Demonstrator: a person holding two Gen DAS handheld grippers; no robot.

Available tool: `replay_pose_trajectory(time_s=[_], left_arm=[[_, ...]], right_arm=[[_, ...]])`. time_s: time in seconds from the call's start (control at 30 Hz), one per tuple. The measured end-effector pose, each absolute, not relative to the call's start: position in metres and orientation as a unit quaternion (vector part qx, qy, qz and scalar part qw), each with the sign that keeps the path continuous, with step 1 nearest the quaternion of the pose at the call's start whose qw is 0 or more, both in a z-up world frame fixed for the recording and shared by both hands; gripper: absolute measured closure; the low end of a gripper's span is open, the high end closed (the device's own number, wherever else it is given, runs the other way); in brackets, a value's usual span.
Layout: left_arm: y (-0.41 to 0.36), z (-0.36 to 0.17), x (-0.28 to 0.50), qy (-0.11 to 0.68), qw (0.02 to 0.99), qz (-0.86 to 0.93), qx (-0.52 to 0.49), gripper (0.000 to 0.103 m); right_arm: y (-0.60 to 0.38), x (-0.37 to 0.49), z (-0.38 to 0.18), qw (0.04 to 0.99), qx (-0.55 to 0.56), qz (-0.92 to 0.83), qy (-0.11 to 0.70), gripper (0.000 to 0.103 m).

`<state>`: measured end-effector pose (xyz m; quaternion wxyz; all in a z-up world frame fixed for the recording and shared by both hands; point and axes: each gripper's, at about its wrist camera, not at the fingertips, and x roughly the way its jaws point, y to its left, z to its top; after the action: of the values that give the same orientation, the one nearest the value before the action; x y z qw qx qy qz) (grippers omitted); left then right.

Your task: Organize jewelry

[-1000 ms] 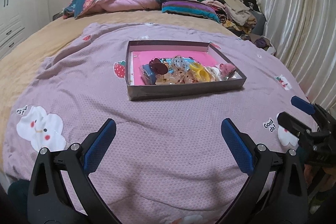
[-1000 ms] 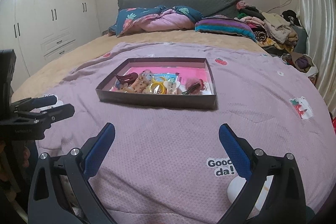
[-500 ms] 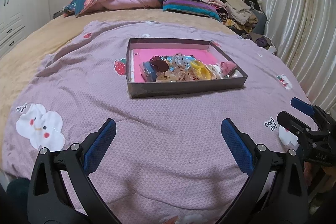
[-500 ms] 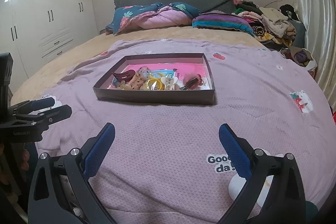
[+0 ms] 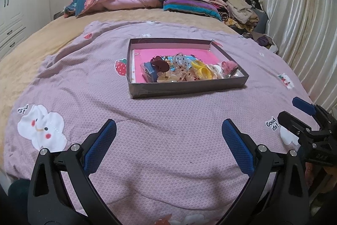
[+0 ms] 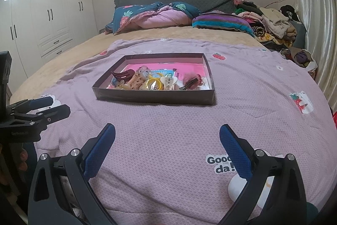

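Note:
A shallow dark box (image 5: 185,88) with a pink floor lies on the purple blanket; it also shows in the right wrist view (image 6: 153,96). Inside is a heap of hair clips and trinkets: a maroon claw clip (image 5: 161,63) (image 6: 122,75), a yellow ring-shaped piece (image 5: 202,71) (image 6: 154,84), a pink fluffy piece (image 5: 230,65) (image 6: 194,79). My left gripper (image 5: 168,130) is open and empty, well short of the box. My right gripper (image 6: 167,134) is open and empty, also short of the box. Each gripper shows at the edge of the other's view (image 5: 303,117) (image 6: 40,109).
The purple blanket (image 5: 84,85) covers the near part of a bed. Pillows and a folded quilt (image 5: 118,0) lie at the headboard, a clothes pile (image 5: 236,7) at back right. White wardrobes (image 6: 42,14) stand left, a curtain (image 5: 299,14) right.
Both grippers have risen and drifted slightly, so the box sits a bit lower and farther in view. Both stay open and empty.

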<state>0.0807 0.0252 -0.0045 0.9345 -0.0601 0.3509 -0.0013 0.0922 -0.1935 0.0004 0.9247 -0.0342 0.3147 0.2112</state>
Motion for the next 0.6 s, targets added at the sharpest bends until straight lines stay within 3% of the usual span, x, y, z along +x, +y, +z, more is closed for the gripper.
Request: replay_pose_trajectory(time_s=[0.6], left_arm=[[0.027, -0.005, 0.0791, 0.354, 0.933, 0.0, -0.061, 0.009]], right_arm=[[-0.1932, 0.0923, 0.0001, 0.925, -0.035, 0.211, 0.315, 0.004]])
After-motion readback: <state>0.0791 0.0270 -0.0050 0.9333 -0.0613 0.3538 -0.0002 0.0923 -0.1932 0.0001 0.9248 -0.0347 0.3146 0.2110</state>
